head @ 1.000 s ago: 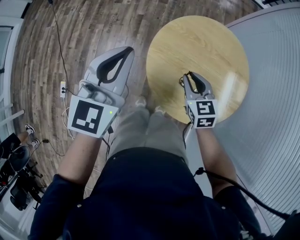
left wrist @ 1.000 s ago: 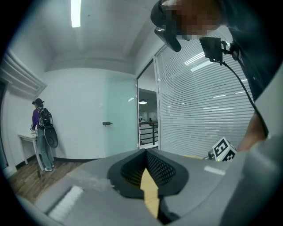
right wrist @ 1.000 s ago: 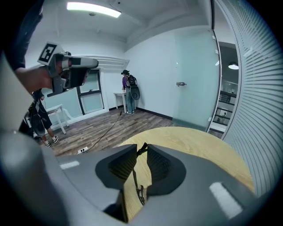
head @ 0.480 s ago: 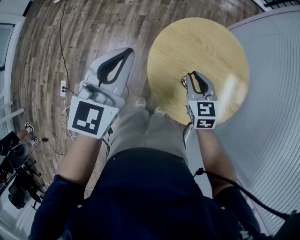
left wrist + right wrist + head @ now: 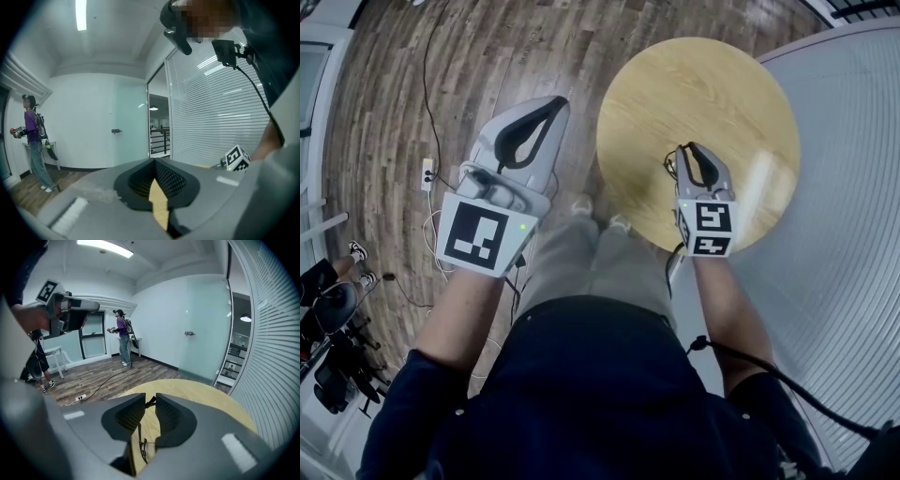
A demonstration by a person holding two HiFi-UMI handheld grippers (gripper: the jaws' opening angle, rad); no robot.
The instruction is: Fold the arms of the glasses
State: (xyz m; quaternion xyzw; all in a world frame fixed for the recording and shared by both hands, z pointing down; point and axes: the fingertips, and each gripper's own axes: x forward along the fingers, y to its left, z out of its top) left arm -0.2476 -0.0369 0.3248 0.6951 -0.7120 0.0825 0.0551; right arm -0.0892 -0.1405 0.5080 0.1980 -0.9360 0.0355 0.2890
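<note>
The glasses [image 5: 140, 446] are thin and black, and only parts of them show between my right gripper's jaws; in the head view they are a small dark bit [image 5: 670, 167] at its left side. My right gripper [image 5: 695, 150] is shut on the glasses and holds them just above the near part of the round wooden table [image 5: 703, 84]. In the right gripper view a thin black piece of the frame pokes out at the jaw tips [image 5: 149, 403]. My left gripper [image 5: 549, 103] is shut with nothing in it, held high over the wooden floor to the table's left.
A white slatted curved wall [image 5: 853, 187] runs along the table's right side. A power strip with cable [image 5: 426, 175] lies on the floor at left. A person in purple [image 5: 123, 336] stands far across the room. Dark equipment [image 5: 333, 375] sits at the lower left.
My right gripper has shifted slightly to the right over the table with the glasses in it. The left gripper has stayed where it was.
</note>
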